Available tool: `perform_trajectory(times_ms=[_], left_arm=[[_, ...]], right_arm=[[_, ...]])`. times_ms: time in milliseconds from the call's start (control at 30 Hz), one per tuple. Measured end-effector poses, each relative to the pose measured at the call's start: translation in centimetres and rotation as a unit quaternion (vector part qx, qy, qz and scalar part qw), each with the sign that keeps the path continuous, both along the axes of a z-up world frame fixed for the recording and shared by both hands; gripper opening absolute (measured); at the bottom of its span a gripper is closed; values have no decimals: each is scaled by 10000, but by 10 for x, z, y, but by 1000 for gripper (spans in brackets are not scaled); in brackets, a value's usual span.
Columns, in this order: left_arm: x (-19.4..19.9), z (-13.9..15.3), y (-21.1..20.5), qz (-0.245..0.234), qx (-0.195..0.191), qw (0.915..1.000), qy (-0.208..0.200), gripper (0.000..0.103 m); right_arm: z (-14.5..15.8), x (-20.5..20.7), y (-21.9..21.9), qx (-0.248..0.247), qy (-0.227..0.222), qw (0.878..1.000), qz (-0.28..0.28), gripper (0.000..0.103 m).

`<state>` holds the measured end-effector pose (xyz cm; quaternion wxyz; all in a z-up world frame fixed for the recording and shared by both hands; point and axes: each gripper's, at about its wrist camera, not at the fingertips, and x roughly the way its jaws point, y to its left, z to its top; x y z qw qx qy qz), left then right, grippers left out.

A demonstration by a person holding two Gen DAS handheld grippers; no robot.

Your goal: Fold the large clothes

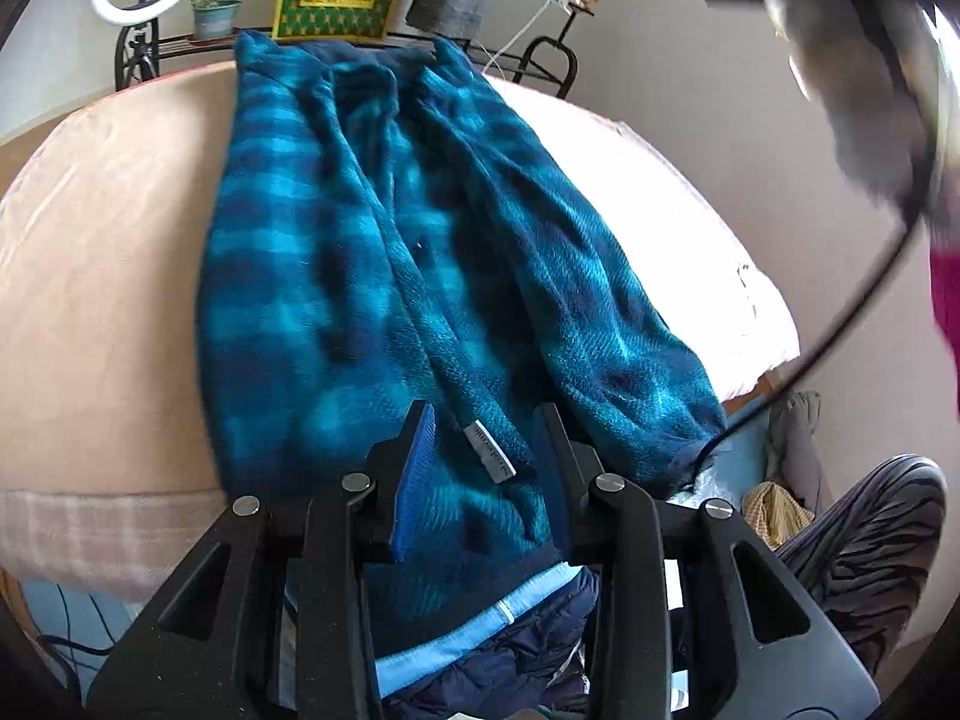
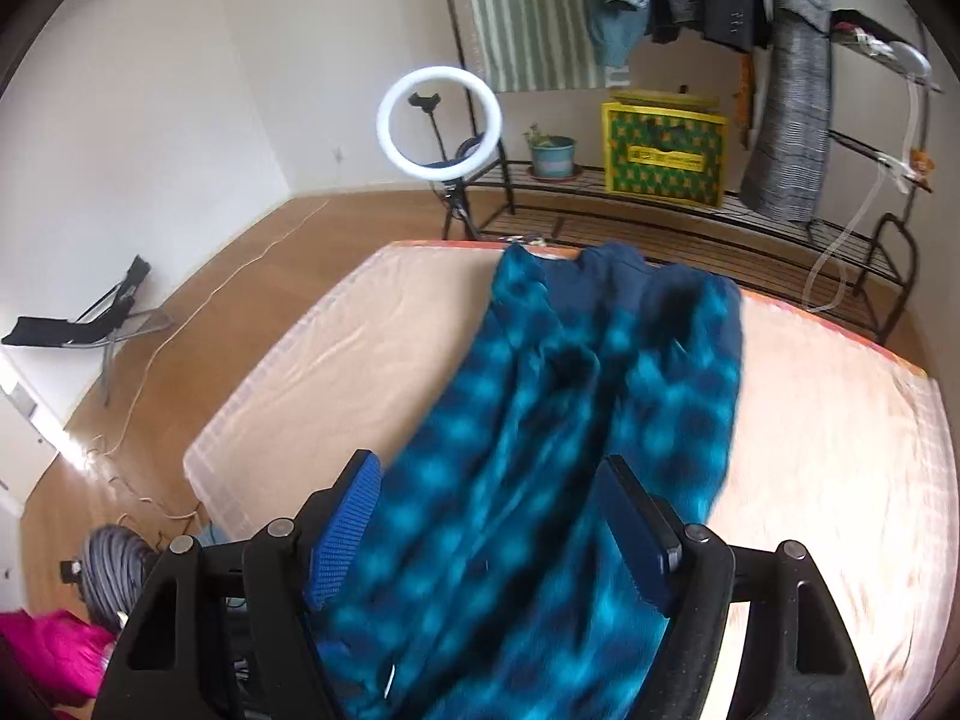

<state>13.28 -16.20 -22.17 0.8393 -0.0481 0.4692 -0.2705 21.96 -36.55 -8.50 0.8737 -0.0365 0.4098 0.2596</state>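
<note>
Folding looks roughly half done: blue plaid fleece garment (image 1: 384,252) lies on the bed (image 1: 102,252) as a long narrow strip, side panels already lapped inward, dark collar end at the far edge. No cross fold yet, so I'd judge the lengthwise halving or thirding is what remains.

Near hem hangs off the bed edge toward the cameras.

Left claw (image 1: 480,480): jaws part open, hem with grey woven label (image 1: 489,450) sitting between them, pads not visibly pressing. Reads as released.

Right claw (image 2: 486,531): jaws spread wide, fabric passes between without contact on either pad. Released too. That view is blurred.

Material: thick brushed fleece, soft pile, teal on navy check, bulky rounded ridges rather than crisp creases. Bed cover is smooth, pale peach, slightly glossy. Pads are ribbed blue rubber.
</note>
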Motion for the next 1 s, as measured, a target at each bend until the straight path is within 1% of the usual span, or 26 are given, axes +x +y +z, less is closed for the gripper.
perform_trajectory(times_ms=[67, 200, 267, 333, 433, 533, 633, 733, 767, 800, 833, 867, 900, 967, 1000], left_arm=[[5, -5, -5, -27, 59, 10000, 11, 33], [10, -9, -5, -95, -66, 9999, 112, 33], [11, -6, 0, -122, -139, 9998, 93, 33], [13, -1, 7, -65, -163, 9998, 13, 33], [21, 4, 23, 98, -217, 9997, -47, 33], [33, 3, 39, 242, -167, 9996, -51, 33], [47, -1, 54, 416, -216, 9989, 3, 33], [59, -6, 67, 606, -326, 9976, 80, 33], [61, -8, 70, 644, -366, 9972, 106, 33], [64, -9, 71, 666, -389, 9969, 122, 33], [66, -10, 71, 680, -374, 9969, 113, 33], [68, -11, 71, 673, -354, 9971, 98, 33], [68, -12, 70, 653, -332, 9973, 96, 33], [70, -15, 69, 644, -310, 9974, 113, 33], [70, -15, 70, 633, -312, 9974, 125, 33]], right_arm=[[-1, 27, 9, -93, 6, 9999, 40, 77], [-19, 80, 24, -195, 58, 9998, -17, 76], [-37, 112, 31, -168, 232, 9995, -103, 76], [-53, 140, 36, -135, 313, 9992, -189, 76], [-76, 182, 45, -24, 481, 9987, -167, 76], [-107, 228, 59, 141, 754, 9970, -119, 76], [-137, 262, 74, 190, 1025, 9946, -15, 76], [-164, 283, 81, 128, 1270, 9918, 1, 76], [-172, 288, 82, 188, 1392, 9901, 38, 74], [-178, 291, 83, 278, 1488, 9884, 107, 71], [-184, 293, 84, 407, 1603, 9860, 224, 61], [-186, 293, 85, 476, 1664, 9844, 313, 44], [-188, 292, 86, 501, 1707, 9833, 382, 36], [-188, 288, 88, 387, 1617, 9853, 384, 11], [-185, 284, 88, 324, 1546, 9866, 397, 8]])
